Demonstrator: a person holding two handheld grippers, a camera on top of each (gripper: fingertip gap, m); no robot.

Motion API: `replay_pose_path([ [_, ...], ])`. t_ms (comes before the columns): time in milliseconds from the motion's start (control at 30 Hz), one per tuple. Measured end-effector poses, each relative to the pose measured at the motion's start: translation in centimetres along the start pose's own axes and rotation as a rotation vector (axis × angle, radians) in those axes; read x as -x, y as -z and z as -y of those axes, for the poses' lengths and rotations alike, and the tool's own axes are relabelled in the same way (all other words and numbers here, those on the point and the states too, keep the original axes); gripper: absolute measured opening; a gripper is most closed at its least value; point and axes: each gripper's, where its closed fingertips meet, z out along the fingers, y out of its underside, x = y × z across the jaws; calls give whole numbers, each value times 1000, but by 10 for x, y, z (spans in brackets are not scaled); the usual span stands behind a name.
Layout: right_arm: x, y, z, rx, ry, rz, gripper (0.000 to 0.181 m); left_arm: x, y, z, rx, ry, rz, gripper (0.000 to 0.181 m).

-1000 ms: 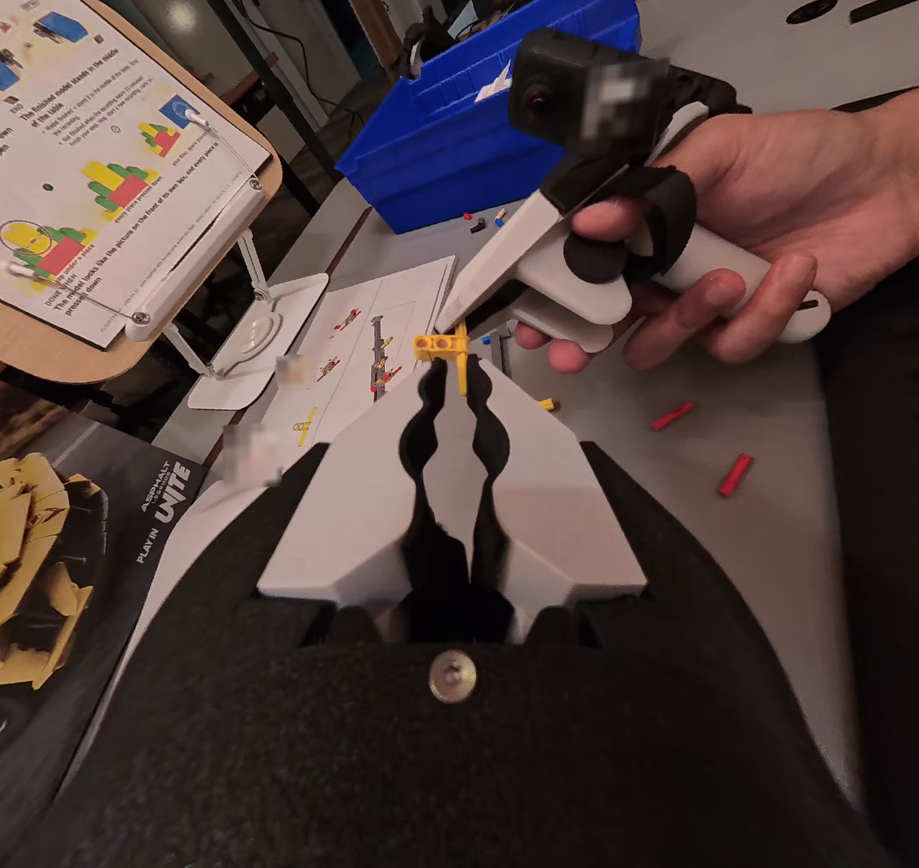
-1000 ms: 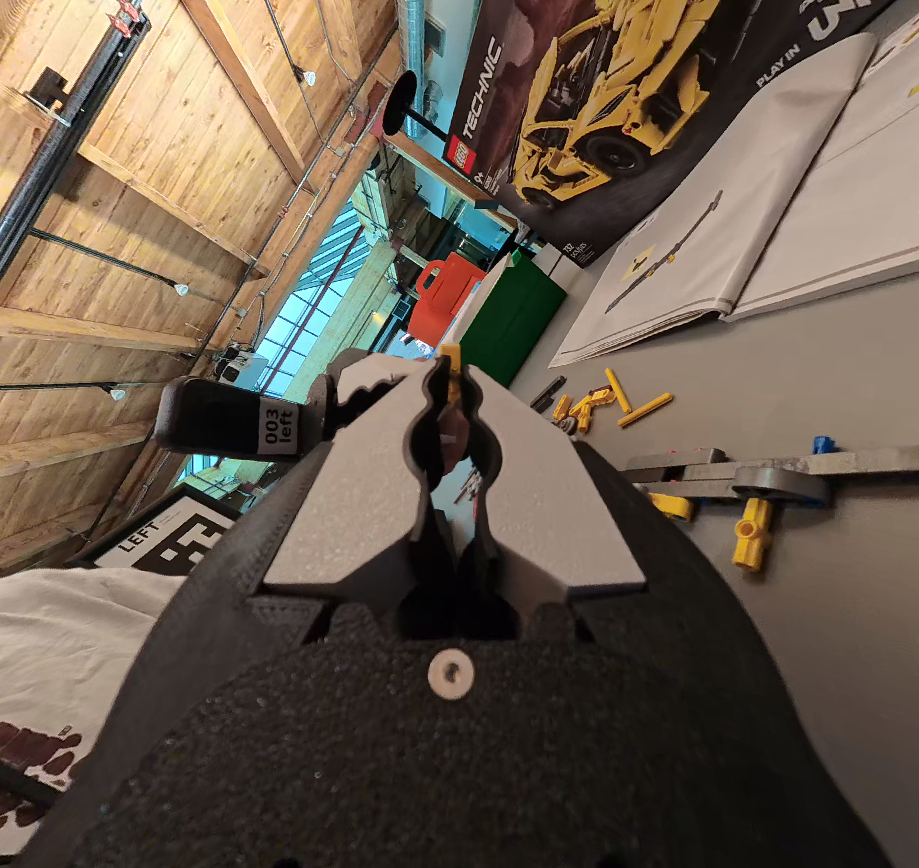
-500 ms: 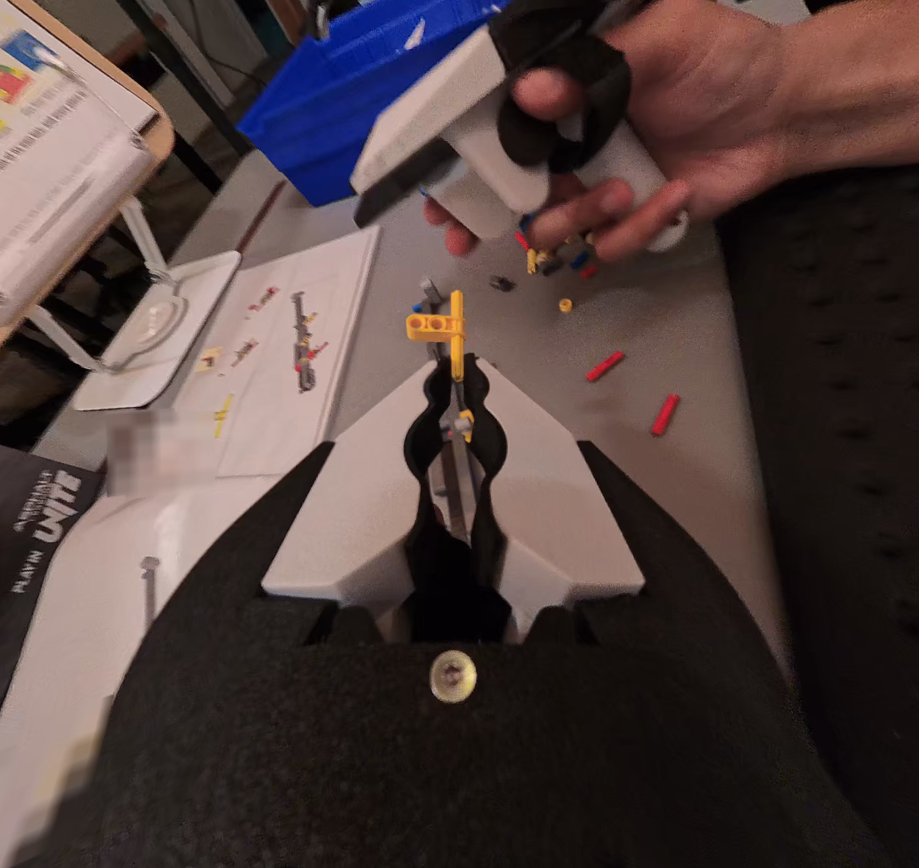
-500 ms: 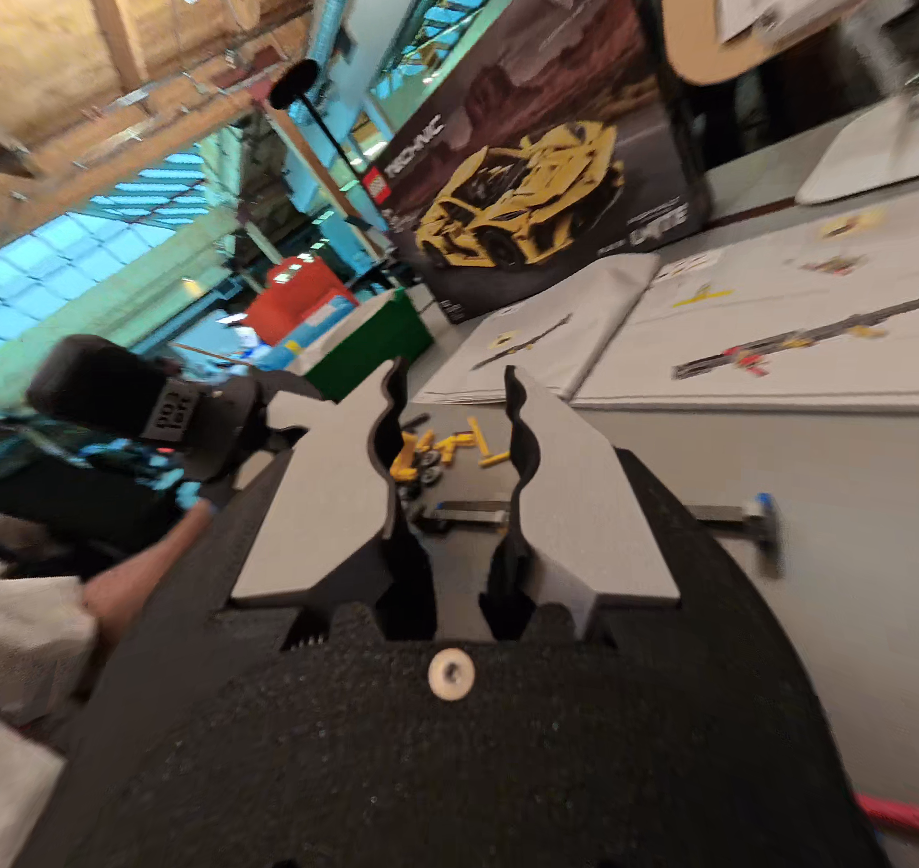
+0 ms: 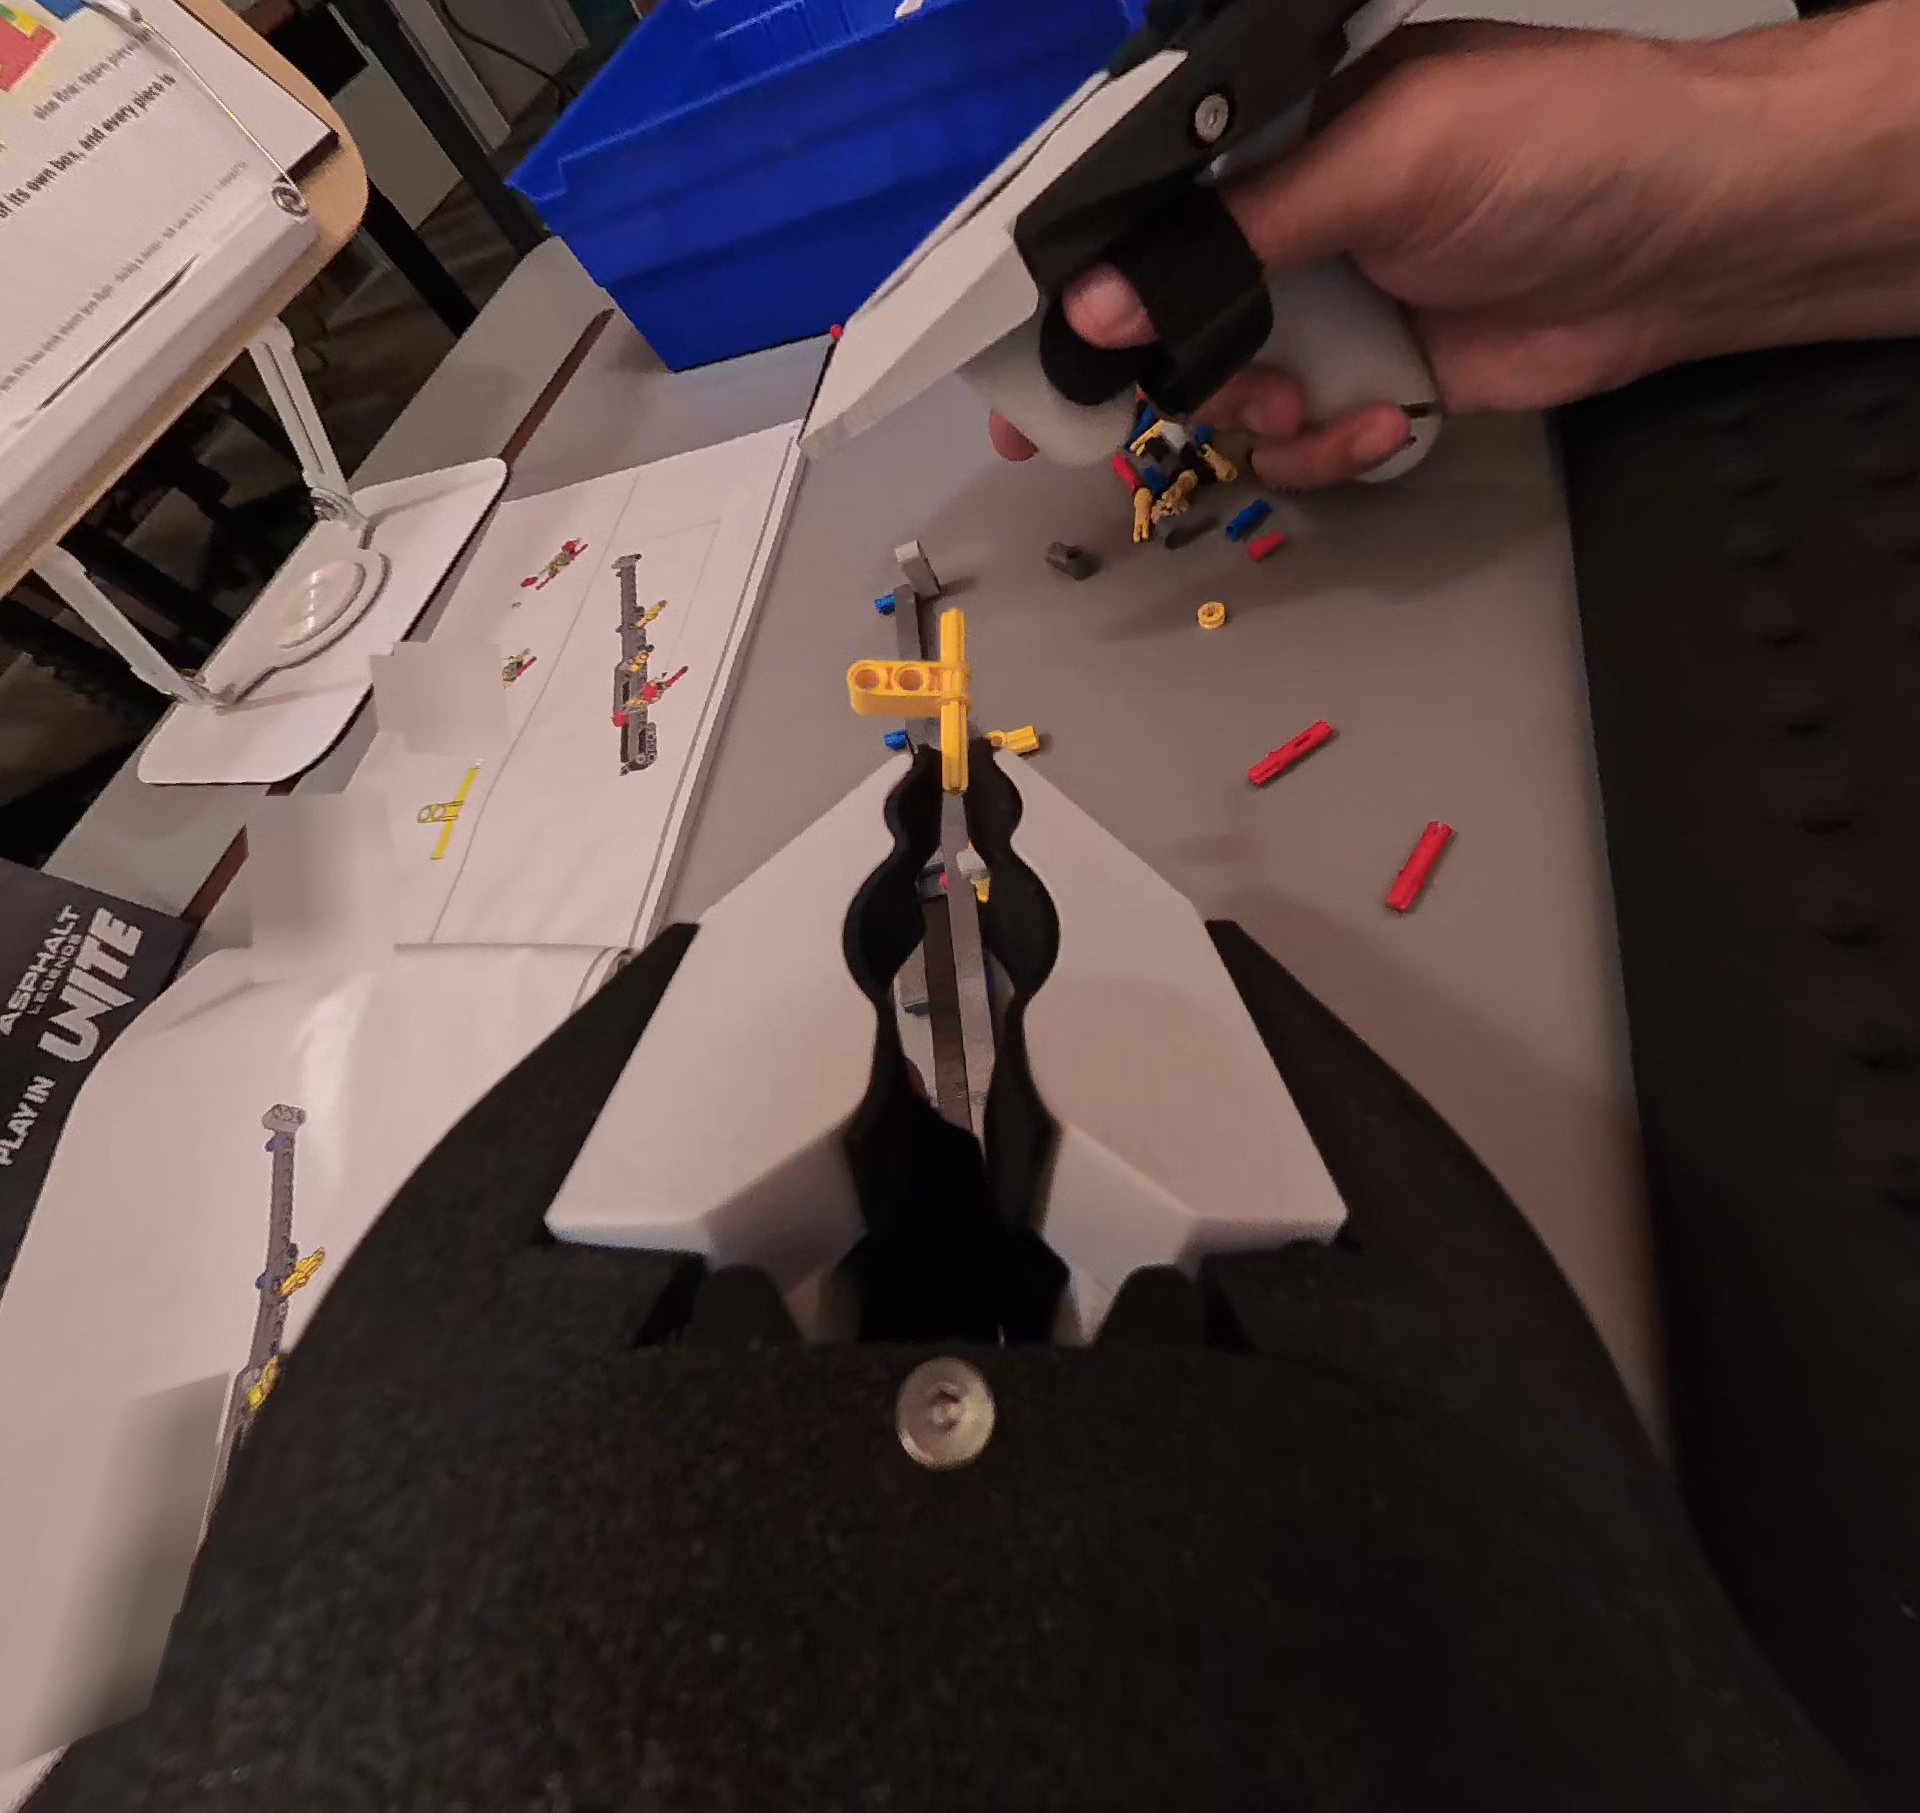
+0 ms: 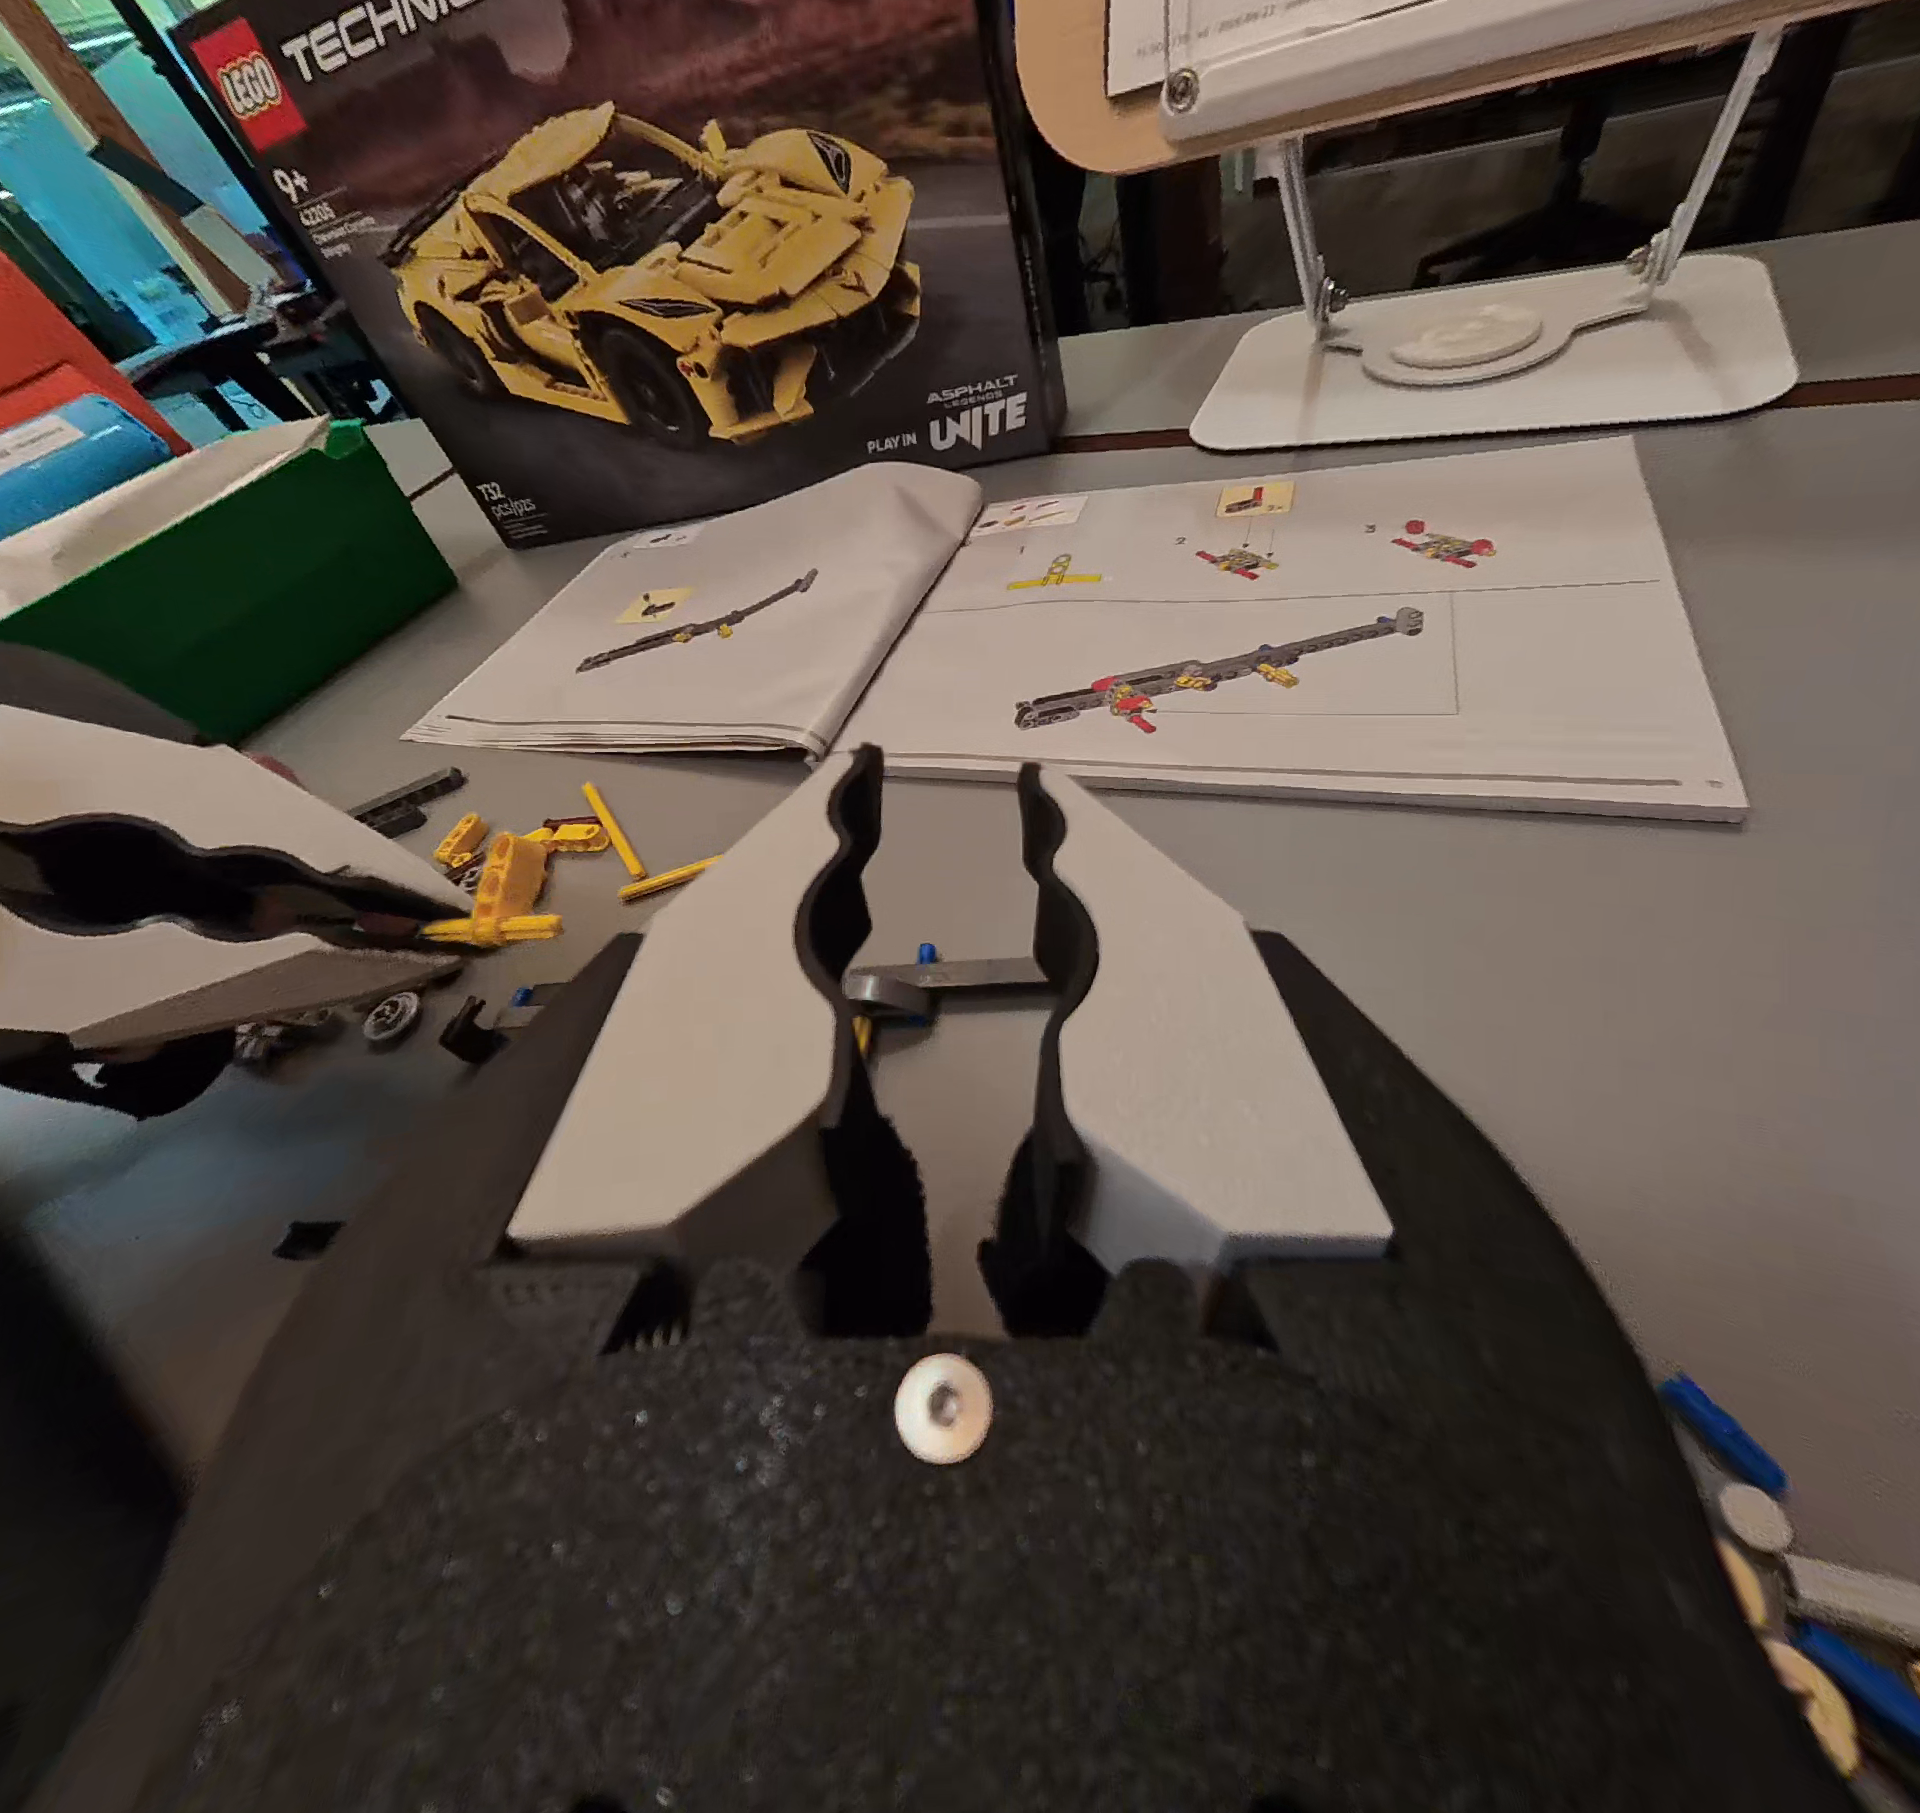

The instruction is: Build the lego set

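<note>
Now your right gripper [image 6: 951,776] has let go and backed off, jaws wide and empty; left gripper [image 5: 951,776] stays clamped on the yellow axle-and-connector piece [image 5: 930,688], above the long grey beam assembly [image 5: 940,932] on the table. Handoff done; mount it next.

You work at a grey table [image 6: 1558,984] that fills most of both views. At its far edge in the right wrist view, a white stand [image 6: 1496,361] holds up a wooden board [image 6: 1070,101] with a printed sheet clipped to it. In the left wrist view a blue bin [image 5: 831,142] sits on the far end of the table, with dark table legs [image 5: 395,101] and cables behind it. To your left in the right wrist view, a green bin [image 6: 239,579] rests on the table, and behind it the room shows teal walls [image 6: 62,205] and bright overhead light.
</note>
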Motion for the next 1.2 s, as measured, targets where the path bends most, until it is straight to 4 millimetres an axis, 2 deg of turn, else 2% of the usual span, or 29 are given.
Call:
replay_pose_path([
  [100,4,0,0,-6,-11,32,21,2,-1,-3,6,-5,8,3],
  [200,18,0,2,-13,-53,139,17,6,2,3,-30,-26,34,3],
  [267,37,2,3,-9,-102,267,20,11,5,8,-60,-78,78,3],
  [400,74,15,16,-53,-217,545,28,21,13,16,-111,-265,201,3],
  [567,78,16,14,-50,-197,556,27,31,23,28,-156,-358,319,3],
  [700,89,18,10,-38,-110,574,27,19,17,23,-139,-346,241,3],
  [833,100,13,-11,47,45,554,26,12,15,20,-140,-271,160,3],
  [933,105,14,-13,47,69,571,24,5,14,19,-144,-262,102,3],
  [1067,96,13,-10,47,30,547,19,-9,8,9,-90,-283,22,3],
  [1200,56,3,-4,11,88,295,26,-45,-1,-21,73,-137,-233,3],
])
